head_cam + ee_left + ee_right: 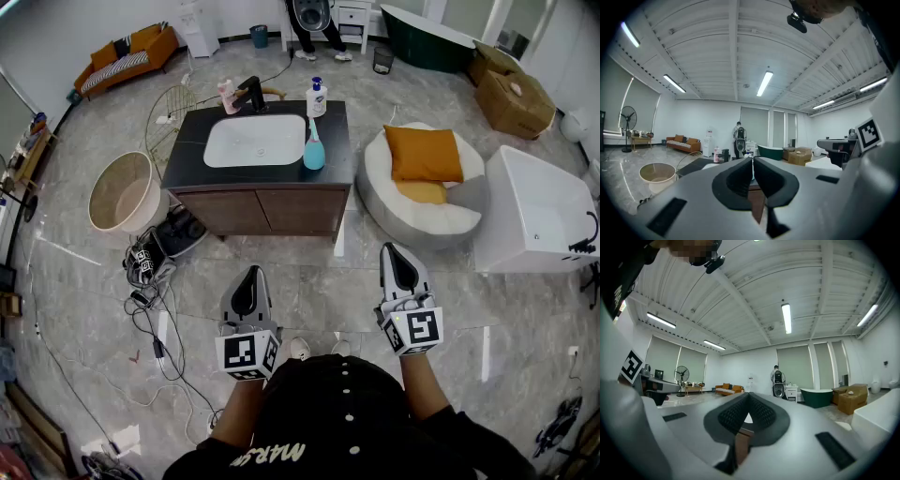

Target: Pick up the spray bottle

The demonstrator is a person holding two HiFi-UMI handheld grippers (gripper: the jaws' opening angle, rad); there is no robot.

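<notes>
Standing on a glossy grey marble floor (309,291), well back from a wooden vanity cabinet with a black top (187,155). Holding a grey two-jaw left gripper (252,273) and a matching grey right gripper (393,248) out in front, side by side, roughly level and aimed toward the cabinet, neither one near it. Left fingers brought together on nothing, with only a hairline slit between the dark pads. Right fingers likewise closed tip to tip, empty.

Upright near the front right corner of the black top, just right of a white rectangular basin (255,141): a teal spray bottle with a slim neck (314,150), untouched and well apart from both grippers. Behind it, at the back edge, a white pump bottle with a blue label (316,97). Beside a black faucet (251,92) behind the basin, a pink bottle with a pale top (228,94).

Left of the cabinet, a beige round tub (120,192), and tangled black cables (155,323) trailing over the floor toward the left gripper's side. Right of the cabinet, a white round beanbag (441,220) bearing an orange square cushion (424,153), then a white rectangular bathtub (534,202) just beyond. Farther off, an orange sofa (122,56) at the left wall, a dark green oval bathtub (427,37) and brown cardboard boxes (511,94) at the right, and a person (314,28) at the far wall.
</notes>
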